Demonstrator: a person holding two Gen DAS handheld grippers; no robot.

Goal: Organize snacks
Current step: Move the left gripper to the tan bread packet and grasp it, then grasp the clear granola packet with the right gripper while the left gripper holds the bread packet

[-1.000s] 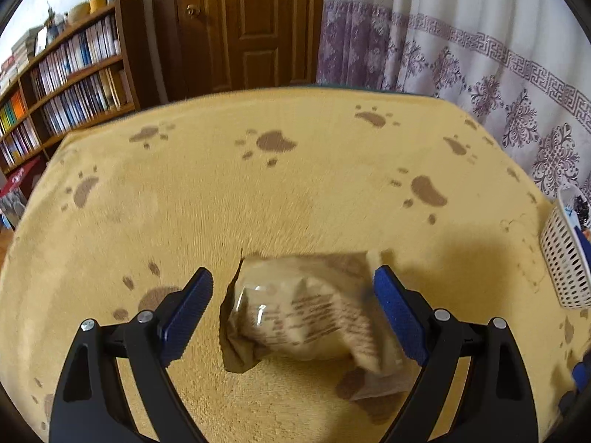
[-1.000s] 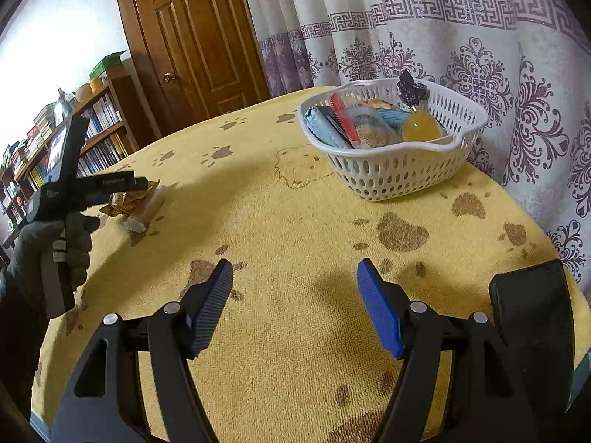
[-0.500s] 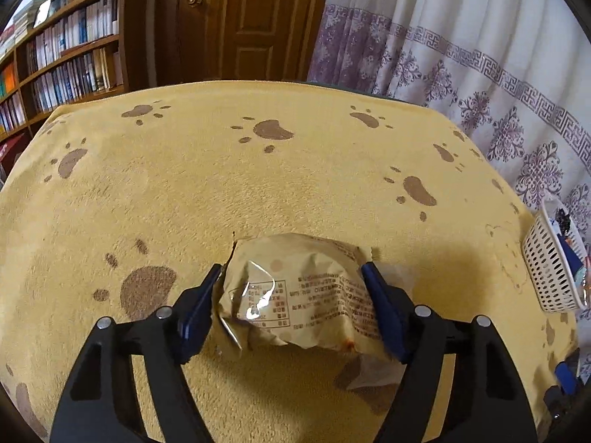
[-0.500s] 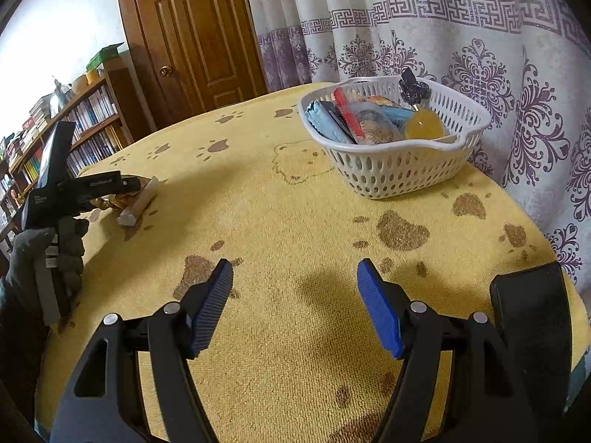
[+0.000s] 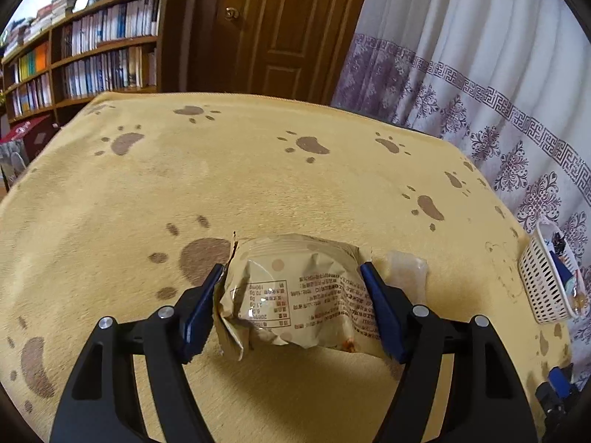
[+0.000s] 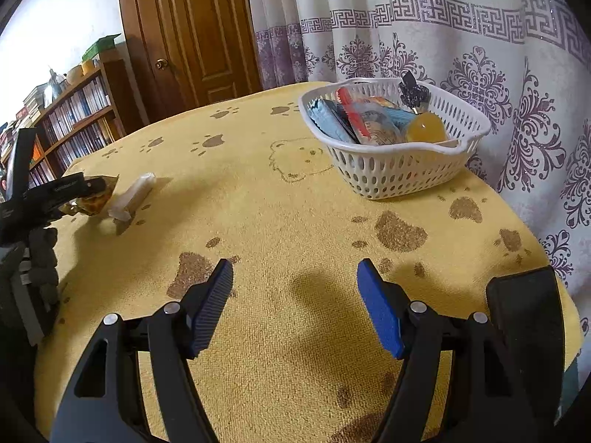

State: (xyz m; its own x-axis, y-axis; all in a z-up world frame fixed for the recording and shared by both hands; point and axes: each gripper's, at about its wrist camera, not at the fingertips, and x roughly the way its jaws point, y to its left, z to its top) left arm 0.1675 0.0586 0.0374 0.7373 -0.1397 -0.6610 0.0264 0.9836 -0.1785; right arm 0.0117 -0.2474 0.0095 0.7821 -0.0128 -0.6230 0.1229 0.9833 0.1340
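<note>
My left gripper (image 5: 291, 288) is shut on a tan snack packet (image 5: 295, 291) with printed text, held a little above the yellow paw-print tablecloth (image 5: 258, 184). A clear-wrapped snack (image 5: 406, 273) lies on the cloth just right of it, also seen in the right wrist view (image 6: 133, 195). The white basket (image 6: 399, 170) with several snacks stands at the table's far right, small in the left wrist view (image 5: 546, 288). My right gripper (image 6: 295, 302) is open and empty above the cloth. The left gripper (image 6: 62, 190) shows at far left there, holding the packet (image 6: 96, 199).
A patterned curtain (image 6: 461, 55) hangs close behind the basket. A wooden door (image 5: 280, 26) and bookshelves (image 5: 88, 59) stand beyond the table. A dark flat object (image 6: 524, 325) sits at the table's near right edge.
My left gripper closed on the tan packet and lifted it slightly, uncovering the clear-wrapped snack beside it. The right gripper has stayed still and open.
</note>
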